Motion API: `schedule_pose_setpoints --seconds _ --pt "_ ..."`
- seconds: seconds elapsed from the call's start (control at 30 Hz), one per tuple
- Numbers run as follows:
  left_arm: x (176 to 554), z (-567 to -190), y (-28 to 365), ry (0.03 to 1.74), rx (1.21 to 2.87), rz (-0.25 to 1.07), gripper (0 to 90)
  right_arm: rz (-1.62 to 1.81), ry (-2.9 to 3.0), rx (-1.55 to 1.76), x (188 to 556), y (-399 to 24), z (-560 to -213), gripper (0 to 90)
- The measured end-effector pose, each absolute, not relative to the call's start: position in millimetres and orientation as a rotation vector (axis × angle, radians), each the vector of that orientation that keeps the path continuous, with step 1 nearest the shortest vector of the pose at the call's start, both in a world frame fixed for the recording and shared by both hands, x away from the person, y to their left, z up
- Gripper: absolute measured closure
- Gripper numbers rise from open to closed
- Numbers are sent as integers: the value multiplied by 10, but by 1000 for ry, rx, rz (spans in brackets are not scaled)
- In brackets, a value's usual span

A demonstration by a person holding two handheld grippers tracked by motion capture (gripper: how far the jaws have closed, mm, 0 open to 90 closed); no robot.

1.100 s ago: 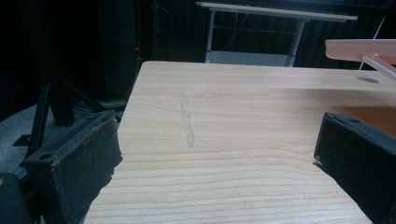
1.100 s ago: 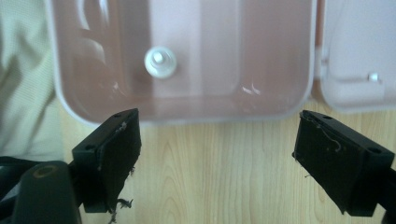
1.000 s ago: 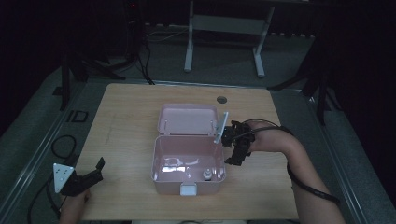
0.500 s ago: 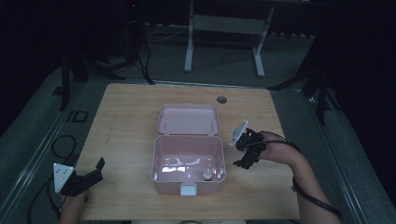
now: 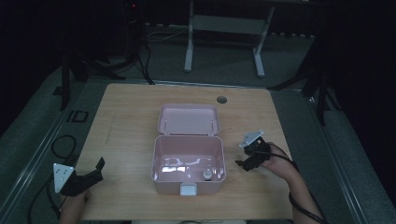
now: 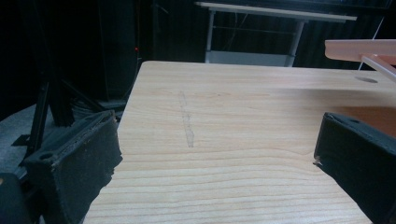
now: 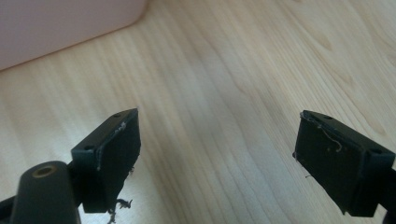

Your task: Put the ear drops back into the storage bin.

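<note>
— The table (image 5: 130,116)?
— Pale wood, matt, fine straight grain.
— And the box (image 5: 188,156)?
— Smooth pink plastic, slightly glossy inside. The right gripper (image 7: 217,154) pads (image 7: 343,161) look like matt black rubber, perhaps foam.

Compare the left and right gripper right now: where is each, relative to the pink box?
The left gripper sits at the table's near-left corner, well clear of the pink box; the right gripper hovers just off the box's right wall. The left one aims across bare wood, with the box lid at the far right of its view; the right one aims down at the tabletop beside the box. Both are open and hold nothing.
</note>
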State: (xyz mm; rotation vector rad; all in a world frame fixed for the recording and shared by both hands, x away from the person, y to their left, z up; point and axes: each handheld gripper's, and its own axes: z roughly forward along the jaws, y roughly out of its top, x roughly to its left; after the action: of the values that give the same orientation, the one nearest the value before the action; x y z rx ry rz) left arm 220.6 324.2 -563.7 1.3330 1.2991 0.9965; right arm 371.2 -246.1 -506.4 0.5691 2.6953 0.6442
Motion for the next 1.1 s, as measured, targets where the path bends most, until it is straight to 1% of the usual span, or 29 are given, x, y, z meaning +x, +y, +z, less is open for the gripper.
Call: schedule_pose_setpoints --seconds 0.1,0.43,0.7,0.77,0.9,1.1 --pt "2206 -5637 3241 1299 1333 997 5 657 2669 597 3703 -2512 -5093 140" --pt "2206 -5637 3242 1300 1335 997 5 756 2424 851 3651 -2831 -5175 136" --pt "2206 -5637 3242 1300 1335 998 5 751 2327 958 3646 -2962 -5232 135" --pt "2206 -5637 3242 1300 1335 997 5 756 2300 982 3635 -2997 -5266 123" --pt "2205 -5637 3242 1299 1335 997 5 806 2217 1040 3614 -3049 -5285 123" --pt "2205 -5637 3241 1298 1335 998 5 837 2045 1187 3603 -3134 -5349 123"
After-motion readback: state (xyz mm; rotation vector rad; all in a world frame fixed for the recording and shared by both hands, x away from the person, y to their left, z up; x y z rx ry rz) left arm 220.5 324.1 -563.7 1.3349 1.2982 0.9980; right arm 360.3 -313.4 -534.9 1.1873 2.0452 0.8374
